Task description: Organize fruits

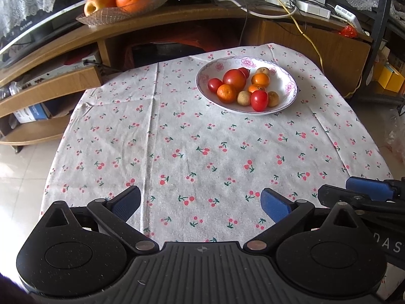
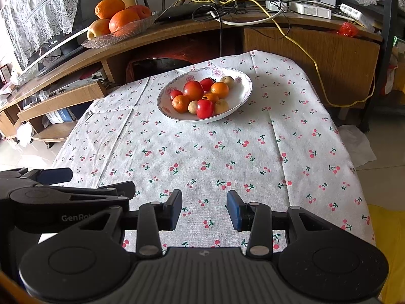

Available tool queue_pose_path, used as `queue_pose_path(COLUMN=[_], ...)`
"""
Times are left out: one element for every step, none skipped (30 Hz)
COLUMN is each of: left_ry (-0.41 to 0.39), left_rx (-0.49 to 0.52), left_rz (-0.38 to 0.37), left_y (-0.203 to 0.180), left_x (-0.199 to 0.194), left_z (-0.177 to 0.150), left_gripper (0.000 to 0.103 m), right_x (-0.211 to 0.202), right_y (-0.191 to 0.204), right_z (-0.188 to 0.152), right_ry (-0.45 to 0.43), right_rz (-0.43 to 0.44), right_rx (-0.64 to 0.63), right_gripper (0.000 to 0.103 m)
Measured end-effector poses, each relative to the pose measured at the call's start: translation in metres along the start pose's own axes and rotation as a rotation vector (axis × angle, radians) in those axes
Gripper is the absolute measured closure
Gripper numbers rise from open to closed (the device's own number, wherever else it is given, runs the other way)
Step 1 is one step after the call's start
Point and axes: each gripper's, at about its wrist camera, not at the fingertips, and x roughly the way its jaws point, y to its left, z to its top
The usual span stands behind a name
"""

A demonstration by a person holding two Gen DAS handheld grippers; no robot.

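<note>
Both grippers, left gripper and right gripper, hung empty with jaws apart at the near edge, the bowl of fruit far across the cloth, so a slow reach for one top tomato looked wisest.

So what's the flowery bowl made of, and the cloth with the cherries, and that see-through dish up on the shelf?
The flowery bowl looks like glazed ceramic: white, shiny, with printed pink flowers. The cherry tablecloth seems to be thin woven fabric, matte, with fold creases. The clear fruit dish looks like pressed glass with a diamond pattern, though it could be plastic.
</note>
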Motion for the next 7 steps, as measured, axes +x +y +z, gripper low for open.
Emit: queue_pose_path(left_ry=[0.0, 0.0, 0.0, 0.0, 0.0, 0.0, -0.002], left_rx=[0.001, 0.002, 0.003, 0.003, 0.002, 0.002, 0.002], left_rz=[0.003, 0.006, 0.009, 0.011, 0.011, 0.011, 0.011], left_y=[-0.0004, -0.0005, -0.001, -0.0012, -0.0012, -0.0009, -0.0009], left_x=[0.0, 0.0002, 0.0002, 0.0003, 0.0005, 0.0005, 0.0004], left_z=[-0.0001, -0.0002, -0.0004, -0.0005, -0.0004, -0.0002, -0.0003], left_gripper=[0.001, 0.001, 0.001, 0.001, 0.001, 0.001, 0.001], right_x=[0.0002, 0.0007, 0.0009, 0.0009, 0.0009, 0.0012, 0.0015], right_y=[0.0, -0.0002, -0.0003, -0.0003, -0.0004, -0.0006, -0.0008], right_z=[-0.0002, -0.0003, -0.0004, -0.0004, -0.0004, -0.0003, -0.0003], right_ry=[0.001, 0.003, 0.003, 0.003, 0.003, 0.003, 0.002], right_rz=[-0.001, -0.001, -0.001, -0.001, -0.001, 0.0, 0.0], right_rx=[0.0, 0.001, 0.001, 0.001, 0.002, 0.003, 0.003], right_gripper=[0.064, 0.064, 0.064, 0.064, 0.064, 0.064, 0.064])
